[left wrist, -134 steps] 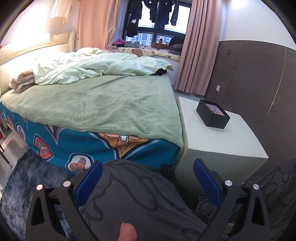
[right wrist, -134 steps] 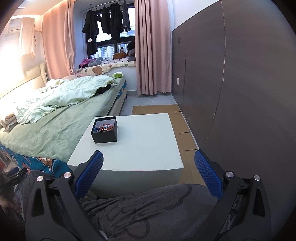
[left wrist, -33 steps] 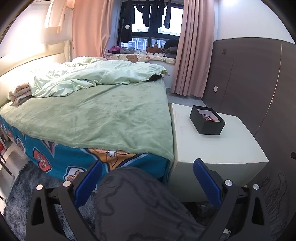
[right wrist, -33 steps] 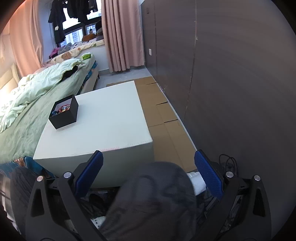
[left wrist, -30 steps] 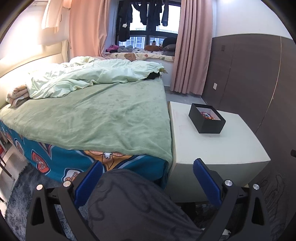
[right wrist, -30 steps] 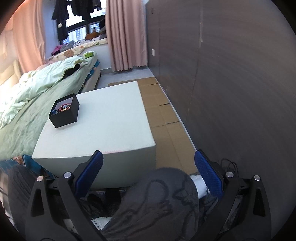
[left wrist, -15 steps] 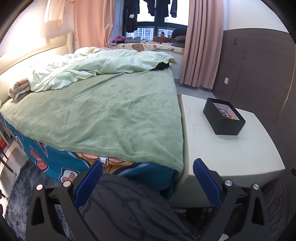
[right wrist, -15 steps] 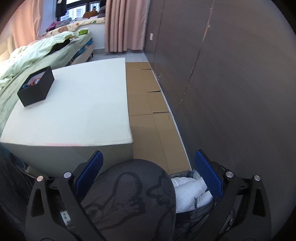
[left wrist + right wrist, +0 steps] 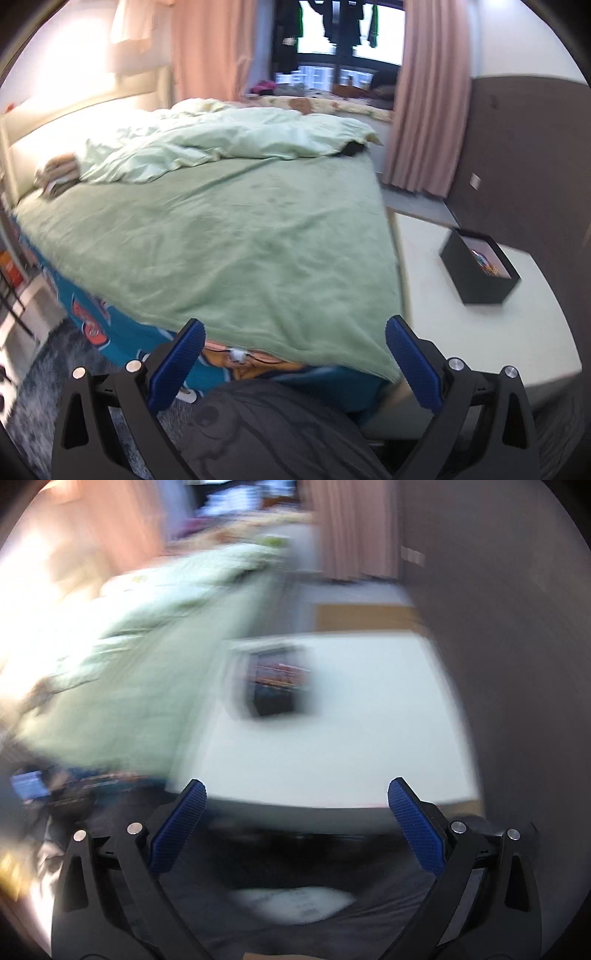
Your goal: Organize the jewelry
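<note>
My left claw [image 9: 293, 363] and right claw [image 9: 295, 825] are both spread wide, holding nothing, low over my lap. The black box [image 9: 480, 273] of jewelry [image 9: 487, 263] sits on the white counter [image 9: 480, 332] beside the bed [image 9: 229, 236].

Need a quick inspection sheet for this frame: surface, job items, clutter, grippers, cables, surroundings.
Surface: white table beside the bed, mostly bare.
Job's things: open black box on the table near the bed side, colourful contents inside; too small to identify pieces.
Clutter: nothing seen on the table besides the box.
Grippers: left gripper open and empty, over the person's knee; right gripper open and empty, short of the table edge.
Cables: nothing seen.
Surroundings: bed with green blanket, pink curtains, dark wall panels. Right wrist view heavily motion-blurred.
</note>
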Available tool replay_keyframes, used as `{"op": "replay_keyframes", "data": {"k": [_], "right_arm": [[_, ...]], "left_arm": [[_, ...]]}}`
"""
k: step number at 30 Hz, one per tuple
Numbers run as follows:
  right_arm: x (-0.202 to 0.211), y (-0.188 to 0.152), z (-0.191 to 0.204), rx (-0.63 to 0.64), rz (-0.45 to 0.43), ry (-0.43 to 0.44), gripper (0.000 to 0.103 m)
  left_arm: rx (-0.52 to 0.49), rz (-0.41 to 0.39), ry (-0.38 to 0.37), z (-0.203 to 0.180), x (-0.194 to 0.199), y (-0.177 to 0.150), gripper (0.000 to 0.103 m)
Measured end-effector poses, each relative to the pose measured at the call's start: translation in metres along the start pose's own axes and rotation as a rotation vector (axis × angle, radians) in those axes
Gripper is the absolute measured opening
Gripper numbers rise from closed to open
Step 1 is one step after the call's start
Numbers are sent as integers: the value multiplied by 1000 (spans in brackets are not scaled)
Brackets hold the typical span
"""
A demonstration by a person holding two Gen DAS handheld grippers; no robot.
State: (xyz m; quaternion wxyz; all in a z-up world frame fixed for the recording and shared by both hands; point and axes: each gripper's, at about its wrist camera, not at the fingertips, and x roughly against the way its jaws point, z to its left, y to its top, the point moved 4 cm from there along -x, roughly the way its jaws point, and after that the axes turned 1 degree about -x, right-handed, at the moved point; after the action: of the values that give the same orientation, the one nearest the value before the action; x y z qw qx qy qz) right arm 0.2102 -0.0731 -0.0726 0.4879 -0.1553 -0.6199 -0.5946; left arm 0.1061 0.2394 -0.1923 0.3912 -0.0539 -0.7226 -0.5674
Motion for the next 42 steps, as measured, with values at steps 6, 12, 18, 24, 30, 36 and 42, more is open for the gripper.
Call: {"op": "replay_keyframes", "data": {"k": [6, 12, 18, 24, 30, 36, 42], "right_arm": [[91, -1, 146, 168, 121, 340, 98], [108, -18, 182, 299, 182, 421, 98], [100, -11, 165, 212, 245, 438, 98], [112, 0, 154, 184, 135, 362, 98], [128, 11, 158, 255, -7, 283, 98], [128, 3, 167, 329, -42, 276, 98], [112, -10, 173, 316, 133, 419, 98]], "left_arm": [[69, 48, 61, 28, -15, -15, 95], [120, 86, 64, 43, -27, -30, 95], [187, 133, 52, 54, -38, -38, 95], [187, 138, 56, 54, -40, -38, 95], [182, 148, 60, 53, -43, -38, 95], [183, 158, 59, 52, -48, -39, 95], [179, 156, 61, 52, -49, -40, 95]]}}
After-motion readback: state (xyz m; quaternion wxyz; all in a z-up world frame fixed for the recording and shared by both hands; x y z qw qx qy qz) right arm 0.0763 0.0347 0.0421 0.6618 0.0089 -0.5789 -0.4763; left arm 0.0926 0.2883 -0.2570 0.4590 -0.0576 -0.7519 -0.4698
